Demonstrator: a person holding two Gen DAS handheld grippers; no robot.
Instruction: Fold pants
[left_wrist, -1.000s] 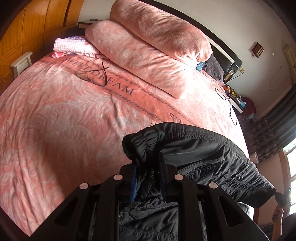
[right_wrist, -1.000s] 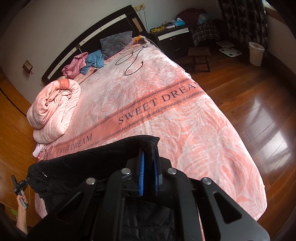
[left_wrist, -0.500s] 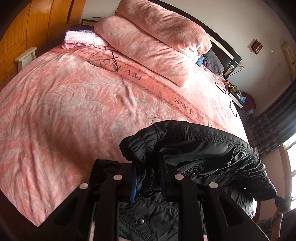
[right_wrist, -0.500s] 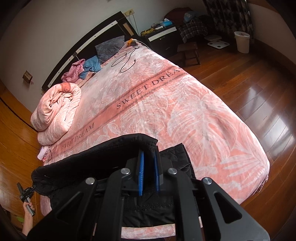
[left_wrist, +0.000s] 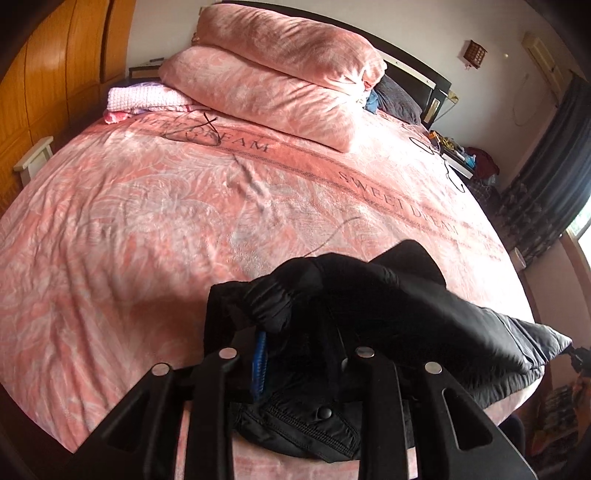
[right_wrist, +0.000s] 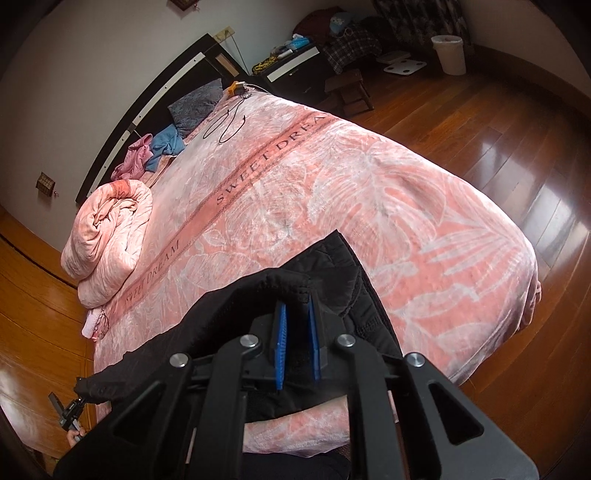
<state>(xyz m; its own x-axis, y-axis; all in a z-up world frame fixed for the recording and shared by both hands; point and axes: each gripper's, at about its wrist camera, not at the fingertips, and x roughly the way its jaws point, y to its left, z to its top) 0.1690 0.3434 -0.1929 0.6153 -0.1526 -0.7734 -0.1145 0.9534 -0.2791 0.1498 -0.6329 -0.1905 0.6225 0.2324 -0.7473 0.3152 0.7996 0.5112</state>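
Note:
Black padded pants (left_wrist: 388, 314) hang over the near edge of a pink bedspread (left_wrist: 147, 221). My left gripper (left_wrist: 295, 325) is shut on one bunched corner of the pants and holds it above the bed. My right gripper (right_wrist: 295, 314) is shut on the other corner of the pants (right_wrist: 258, 302), lifted over a lower layer that lies on the bedspread (right_wrist: 406, 221). The fabric stretches between the two grippers. Black cloth hides the left gripper's right finger.
A rolled pink duvet (left_wrist: 288, 77) lies by the headboard, with a folded pink cloth (left_wrist: 144, 98) beside it. A black cable (right_wrist: 225, 125), a grey pillow (right_wrist: 194, 107) and loose clothes (right_wrist: 155, 151) lie near the headboard. Wooden floor (right_wrist: 498, 110) surrounds the bed.
Both grippers have carried the held pants edge forward over the bed and a little lower. The top layer now covers more of the lower layer.

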